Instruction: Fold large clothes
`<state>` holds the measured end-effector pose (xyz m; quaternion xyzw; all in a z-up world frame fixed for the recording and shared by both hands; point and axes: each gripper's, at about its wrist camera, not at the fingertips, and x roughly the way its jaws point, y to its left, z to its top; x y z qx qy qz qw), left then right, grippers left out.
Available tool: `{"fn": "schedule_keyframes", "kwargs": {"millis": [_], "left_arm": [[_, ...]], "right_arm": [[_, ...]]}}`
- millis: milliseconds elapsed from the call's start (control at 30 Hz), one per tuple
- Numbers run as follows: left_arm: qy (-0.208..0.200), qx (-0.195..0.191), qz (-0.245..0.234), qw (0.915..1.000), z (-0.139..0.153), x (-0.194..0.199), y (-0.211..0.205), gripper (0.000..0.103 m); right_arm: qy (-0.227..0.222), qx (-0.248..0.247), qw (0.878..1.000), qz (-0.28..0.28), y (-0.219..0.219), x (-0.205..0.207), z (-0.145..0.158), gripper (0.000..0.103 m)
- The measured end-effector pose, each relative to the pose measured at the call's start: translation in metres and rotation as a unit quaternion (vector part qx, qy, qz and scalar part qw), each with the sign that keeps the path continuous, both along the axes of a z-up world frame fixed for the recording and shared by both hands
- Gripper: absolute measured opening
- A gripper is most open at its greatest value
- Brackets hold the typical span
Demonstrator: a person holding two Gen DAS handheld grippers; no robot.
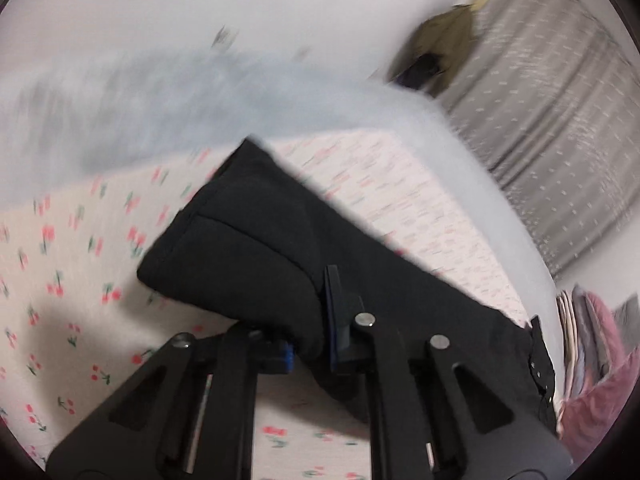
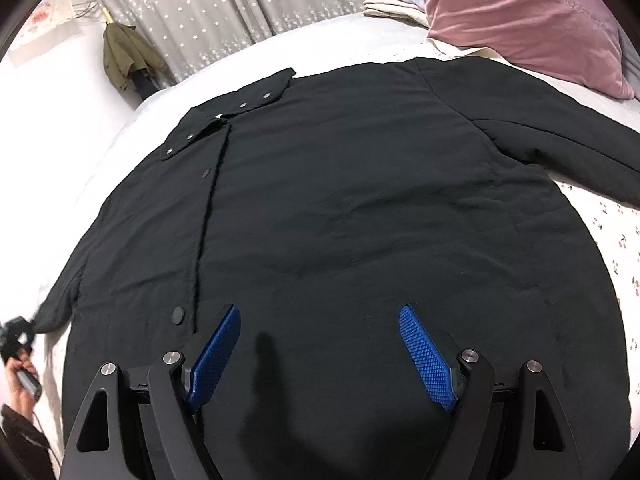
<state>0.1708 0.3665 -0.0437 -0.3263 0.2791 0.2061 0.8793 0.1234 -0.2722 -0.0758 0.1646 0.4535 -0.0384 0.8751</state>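
A large black padded jacket (image 2: 340, 208) lies spread flat on the bed, front up, with snap buttons along its placket and collar at the far left. My right gripper (image 2: 320, 356) is open and empty, hovering just above the jacket's lower body. My left gripper (image 1: 312, 344) is shut on the cuff end of the jacket's black sleeve (image 1: 256, 248) and holds it lifted over the cherry-print sheet (image 1: 72, 280). In the right wrist view the left gripper (image 2: 16, 340) shows small at the far left, at the sleeve end.
A pink pillow (image 2: 528, 20) and folded linens (image 2: 396, 4) lie at the head of the bed. Grey star-patterned curtains (image 2: 224, 8) hang behind. An olive coat (image 2: 128, 56) hangs on the wall. The left wrist view is motion-blurred.
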Motion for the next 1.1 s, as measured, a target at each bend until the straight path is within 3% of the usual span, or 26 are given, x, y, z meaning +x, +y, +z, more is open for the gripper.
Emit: {"fn": "schedule_keyframes", "kwargs": {"millis": [133, 300, 567, 767, 833, 933, 1000, 1100], "left_arm": [[-0.063, 0.014, -0.056, 0.9964, 0.045, 0.005, -0.029, 0.013], [-0.11, 0.024, -0.141, 0.9836, 0.084, 0.013, -0.089, 0.013], [-0.129, 0.011, -0.262, 0.9563, 0.09, 0.028, -0.196, 0.013], [-0.096, 0.006, -0.348, 0.9325, 0.052, 0.029, -0.262, 0.013], [-0.065, -0.001, -0.401, 0.9137, 0.03, 0.034, -0.282, 0.013], [0.024, -0.003, -0.467, 0.884, 0.0, 0.041, -0.304, 0.032], [0.072, -0.007, -0.474, 0.8776, -0.009, 0.038, -0.303, 0.048], [0.065, 0.003, -0.467, 0.8821, 0.006, 0.023, -0.286, 0.065]], "right_arm": [[-0.004, 0.001, 1.0, -0.004, -0.006, -0.004, 0.003, 0.083], [-0.011, 0.017, 1.0, -0.011, -0.002, 0.004, 0.007, 0.083], [-0.015, 0.024, 1.0, 0.001, 0.008, 0.005, 0.009, 0.083], [-0.011, 0.032, 0.999, 0.003, 0.009, 0.007, 0.005, 0.083], [-0.015, 0.041, 0.999, 0.005, 0.009, 0.006, 0.005, 0.083], [-0.028, 0.061, 0.998, 0.019, 0.011, 0.006, 0.006, 0.083], [-0.032, 0.077, 0.996, 0.029, 0.013, 0.005, 0.006, 0.083], [-0.035, 0.124, 0.991, 0.042, 0.014, 0.005, 0.005, 0.083]]}}
